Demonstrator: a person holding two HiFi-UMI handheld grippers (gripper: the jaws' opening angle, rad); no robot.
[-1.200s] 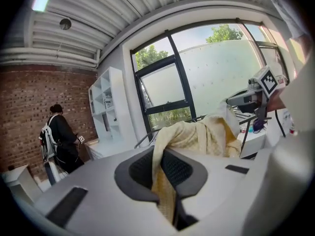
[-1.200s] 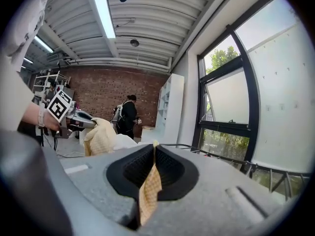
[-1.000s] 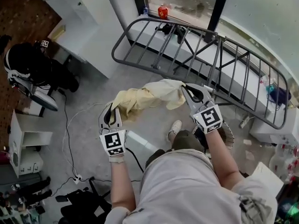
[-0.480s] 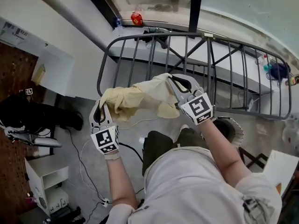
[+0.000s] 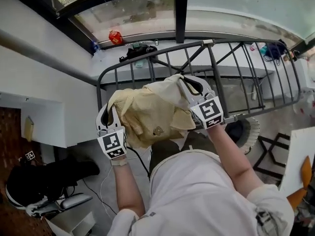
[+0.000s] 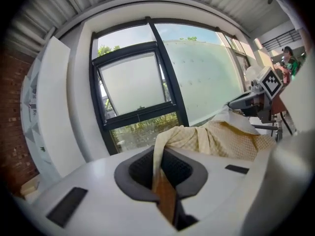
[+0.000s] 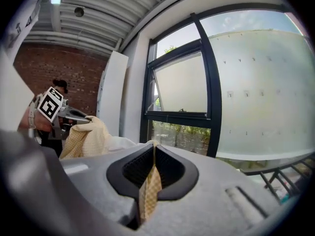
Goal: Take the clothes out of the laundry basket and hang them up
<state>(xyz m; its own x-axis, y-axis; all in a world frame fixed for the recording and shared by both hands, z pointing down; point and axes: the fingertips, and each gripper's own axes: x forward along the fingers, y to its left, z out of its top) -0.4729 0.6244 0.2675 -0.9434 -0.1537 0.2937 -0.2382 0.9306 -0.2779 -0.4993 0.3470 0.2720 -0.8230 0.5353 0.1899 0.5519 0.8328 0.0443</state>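
A pale yellow checked cloth [image 5: 147, 112] is held up, spread wide between the left gripper [image 5: 109, 111] and the right gripper [image 5: 187, 82]. One edge is pinched in each. Its middle hangs below them. The white round laundry basket [image 5: 252, 132] is partly seen, low beside the right gripper.

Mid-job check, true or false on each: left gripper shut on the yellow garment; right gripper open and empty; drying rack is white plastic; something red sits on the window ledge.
1. The left gripper is shut on the yellow garment. True.
2. The right gripper is open and empty. False: it is shut on another edge of the same garment.
3. The drying rack is white plastic. False: its bars look like dark metal.
4. A red object sits on the window ledge. True.
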